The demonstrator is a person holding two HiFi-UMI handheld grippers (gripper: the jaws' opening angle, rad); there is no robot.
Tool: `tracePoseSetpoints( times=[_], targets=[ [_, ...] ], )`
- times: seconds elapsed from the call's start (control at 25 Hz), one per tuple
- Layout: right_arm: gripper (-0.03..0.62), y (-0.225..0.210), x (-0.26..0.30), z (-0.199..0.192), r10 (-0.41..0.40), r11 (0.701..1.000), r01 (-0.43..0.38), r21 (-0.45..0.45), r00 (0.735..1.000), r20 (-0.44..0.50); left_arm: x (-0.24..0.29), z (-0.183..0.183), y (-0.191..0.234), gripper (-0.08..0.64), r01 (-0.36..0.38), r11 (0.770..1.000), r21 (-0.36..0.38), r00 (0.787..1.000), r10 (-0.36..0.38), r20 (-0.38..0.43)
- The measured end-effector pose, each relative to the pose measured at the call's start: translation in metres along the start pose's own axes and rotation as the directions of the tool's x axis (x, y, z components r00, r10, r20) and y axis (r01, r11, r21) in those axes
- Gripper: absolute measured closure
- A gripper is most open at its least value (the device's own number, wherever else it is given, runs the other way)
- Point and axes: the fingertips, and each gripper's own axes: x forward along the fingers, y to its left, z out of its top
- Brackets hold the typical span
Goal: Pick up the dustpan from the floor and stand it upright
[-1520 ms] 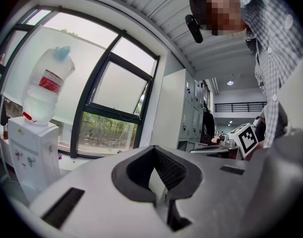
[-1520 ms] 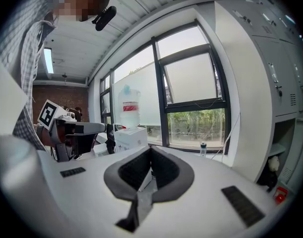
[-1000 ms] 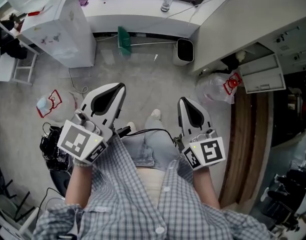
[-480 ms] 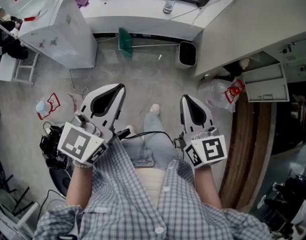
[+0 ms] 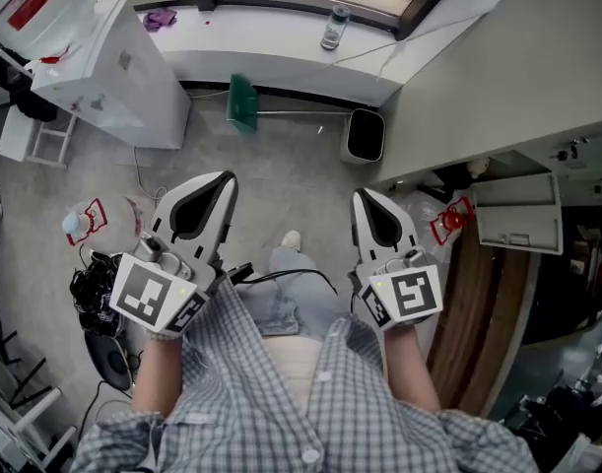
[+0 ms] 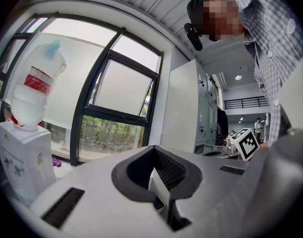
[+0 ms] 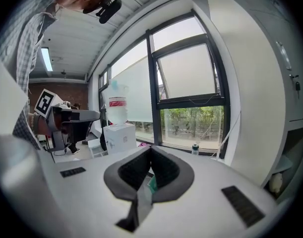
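Observation:
The green dustpan (image 5: 243,101) lies on the floor at the foot of the window wall, its long handle stretching right towards a bin. Both grippers are held in front of the person's body, well short of it and pointing towards the window. My left gripper (image 5: 225,177) is shut, its jaws meeting at the tip (image 6: 153,148) with nothing between them. My right gripper (image 5: 361,195) is shut and empty too, tips together (image 7: 151,148). A sliver of the green dustpan (image 7: 151,184) shows through the hollow behind the right jaws.
A white water dispenser (image 5: 113,67) stands at the left wall and a small black-and-white bin (image 5: 365,134) at the handle's end. A bottle (image 5: 331,26) sits on the window ledge. White cabinets (image 5: 498,87) line the right, with a plastic bag (image 5: 443,223) below. Cables (image 5: 94,289) lie at left.
The person has stepped forward towards the window: dustpan, bin and dispenser now sit lower and nearer in the head view. Both grippers travelled along, still shut and empty.

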Motion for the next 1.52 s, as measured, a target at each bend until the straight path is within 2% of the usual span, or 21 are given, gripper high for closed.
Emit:
tracePoseSetpoints(
  times=[0.2, 0.4, 0.6, 0.96, 1.32, 1.52],
  targets=[
    [0.586, -0.032, 0.014, -0.002, 0.034, 0.999, -0.034, 0.007, 0.999, -0.011, 0.026, 0.002, 0.001, 0.555, -0.049, 0.999, 0.003, 0.999, 0.049, -0.004],
    [0.585, -0.049, 0.029, -0.017, 0.076, 0.995, -0.081, -0.054, 0.994, -0.083, 0.036, -0.005, 0.0, 0.555, -0.083, 0.997, 0.01, 0.995, 0.083, -0.051],
    [0.586, -0.056, 0.047, -0.021, 0.085, 0.996, -0.088, -0.025, 0.992, -0.094, 0.043, -0.011, 0.013, 0.555, -0.101, 0.995, -0.001, 0.992, 0.1, -0.07],
    [0.586, -0.066, 0.082, -0.016, 0.008, 1.0, -0.008, -0.001, 0.991, -0.134, 0.086, -0.007, 0.061, 0.555, -0.029, 0.999, -0.028, 0.997, 0.027, -0.068],
    [0.586, -0.072, 0.154, 0.026, -0.041, 0.998, 0.036, -0.044, 0.994, -0.104, 0.126, 0.02, 0.126, 0.555, 0.031, 0.999, 0.034, 0.998, -0.029, -0.049],
    [0.585, -0.064, 0.179, 0.027, -0.066, 0.998, 0.067, 0.007, 0.991, -0.113, 0.136, 0.022, 0.157, 0.555, 0.065, 0.997, 0.037, 0.997, -0.063, -0.048]
  ],
)
